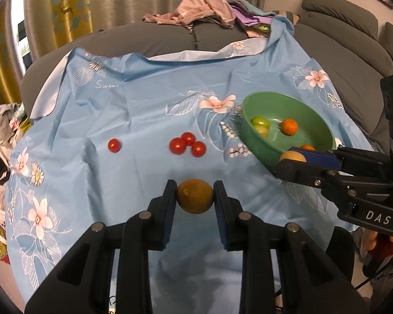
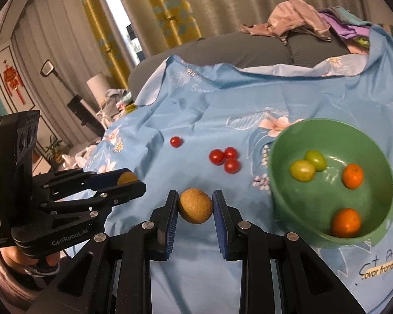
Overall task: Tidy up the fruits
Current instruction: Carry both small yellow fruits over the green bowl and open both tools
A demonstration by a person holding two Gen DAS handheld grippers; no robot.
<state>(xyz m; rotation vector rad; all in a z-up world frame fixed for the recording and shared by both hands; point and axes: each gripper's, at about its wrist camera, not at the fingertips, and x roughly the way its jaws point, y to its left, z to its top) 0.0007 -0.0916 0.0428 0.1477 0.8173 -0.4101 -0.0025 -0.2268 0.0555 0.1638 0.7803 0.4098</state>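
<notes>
On the blue floral sheet (image 1: 144, 110) over a grey sofa (image 1: 353, 60), both jaws grip round brown fruits; no clear long axis.

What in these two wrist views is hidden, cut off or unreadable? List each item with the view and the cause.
- Left tool's brown fruit: in the right wrist view, mostly hidden by its fingers.
- Orange at the green bowl's near side: in the left wrist view, mostly covered by the right tool and its fruit.
- Black writing on the cloth: right wrist view, cut off by the picture's edge.
</notes>
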